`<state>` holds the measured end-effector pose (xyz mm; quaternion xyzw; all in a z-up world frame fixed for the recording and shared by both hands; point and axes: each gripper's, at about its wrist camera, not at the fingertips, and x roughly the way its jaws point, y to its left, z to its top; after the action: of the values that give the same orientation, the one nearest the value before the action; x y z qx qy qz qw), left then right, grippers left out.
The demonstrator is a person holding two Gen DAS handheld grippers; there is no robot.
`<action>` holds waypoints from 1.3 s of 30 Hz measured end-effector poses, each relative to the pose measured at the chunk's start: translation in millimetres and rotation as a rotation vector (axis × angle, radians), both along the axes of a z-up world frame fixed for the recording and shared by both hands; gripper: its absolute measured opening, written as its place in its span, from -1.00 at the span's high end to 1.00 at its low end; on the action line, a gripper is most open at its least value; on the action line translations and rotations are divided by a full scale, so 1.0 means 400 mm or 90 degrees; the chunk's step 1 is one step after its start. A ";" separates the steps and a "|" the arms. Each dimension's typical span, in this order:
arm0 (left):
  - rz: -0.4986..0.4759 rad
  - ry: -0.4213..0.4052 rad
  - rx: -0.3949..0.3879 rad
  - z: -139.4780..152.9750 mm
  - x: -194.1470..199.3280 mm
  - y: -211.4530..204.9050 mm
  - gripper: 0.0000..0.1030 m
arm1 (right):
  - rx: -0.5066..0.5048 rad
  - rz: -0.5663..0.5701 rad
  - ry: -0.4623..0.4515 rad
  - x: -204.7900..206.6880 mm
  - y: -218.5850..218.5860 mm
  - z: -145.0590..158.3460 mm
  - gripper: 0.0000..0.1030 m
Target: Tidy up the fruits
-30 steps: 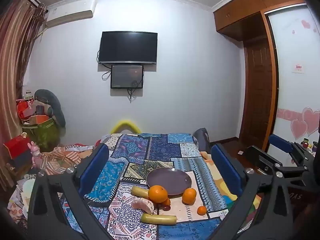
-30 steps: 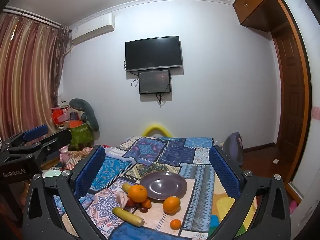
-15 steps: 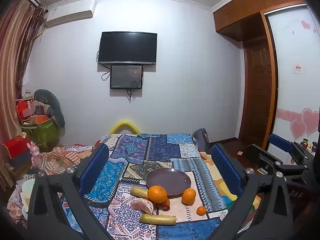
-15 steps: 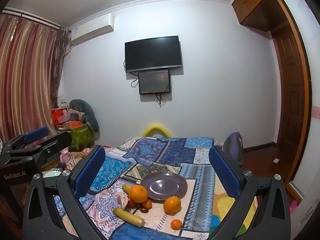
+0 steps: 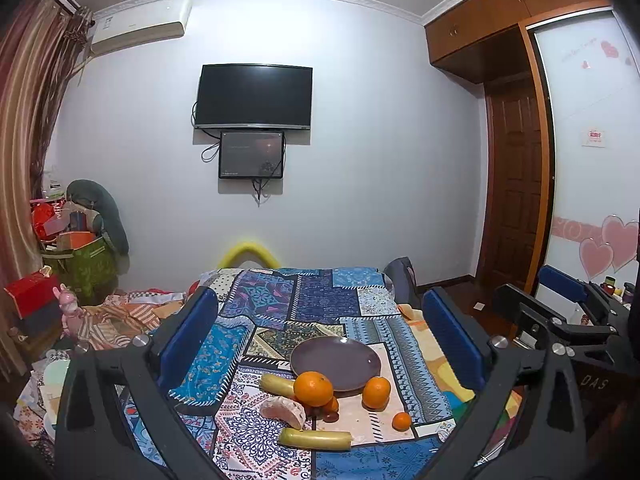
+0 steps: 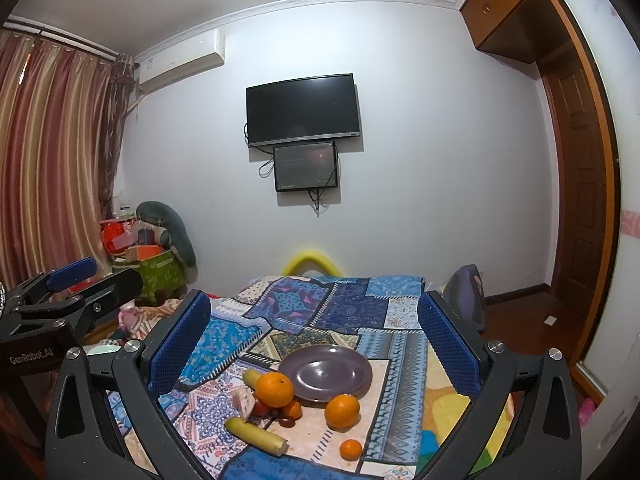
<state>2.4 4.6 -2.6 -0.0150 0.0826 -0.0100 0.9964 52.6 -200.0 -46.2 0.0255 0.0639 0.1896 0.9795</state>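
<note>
Both grippers hang above the near edge of the patchwork bedspread [image 5: 320,304], pointing down its length toward the far wall, and neither touches anything. The left gripper [image 5: 320,334] has its blue pads spread wide with nothing between them; the right gripper [image 6: 314,330] is just as wide and just as empty.

The fruit sits in a loose cluster between both sets of fingers, ahead of and below them, toward the near edge of the spread. A purple plate [image 6: 340,364] lies bare in the middle, with no fruit on it. Just in front of it, on its left side, is a big orange [image 6: 274,389], with a pale peeled wedge [image 5: 282,411] and some small dark fruits tucked against it. A second orange [image 6: 342,411] rests at the plate's near rim, and a small mandarin [image 6: 350,449] lies apart, closest to the near edge.

2 bananas matter most for the approach. One [image 5: 316,439] lies crosswise, its long axis running roughly along the near edge; the other [image 5: 276,384] pokes out from behind the big orange beside the plate's left rim.

I'd judge the second orange and the mandarin easier for the right gripper, the bananas and wedge for the left. Nothing looks sorted yet.
</note>
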 end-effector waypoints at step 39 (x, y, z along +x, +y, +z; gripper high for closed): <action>-0.002 0.003 0.002 0.002 0.002 -0.007 -1.00 | 0.006 -0.008 0.005 0.004 -0.008 -0.003 -1.00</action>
<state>3.0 1.9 -1.9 -0.0137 0.0853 -0.0118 0.9962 54.2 -203.4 -47.2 0.0312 0.0671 0.1837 0.9802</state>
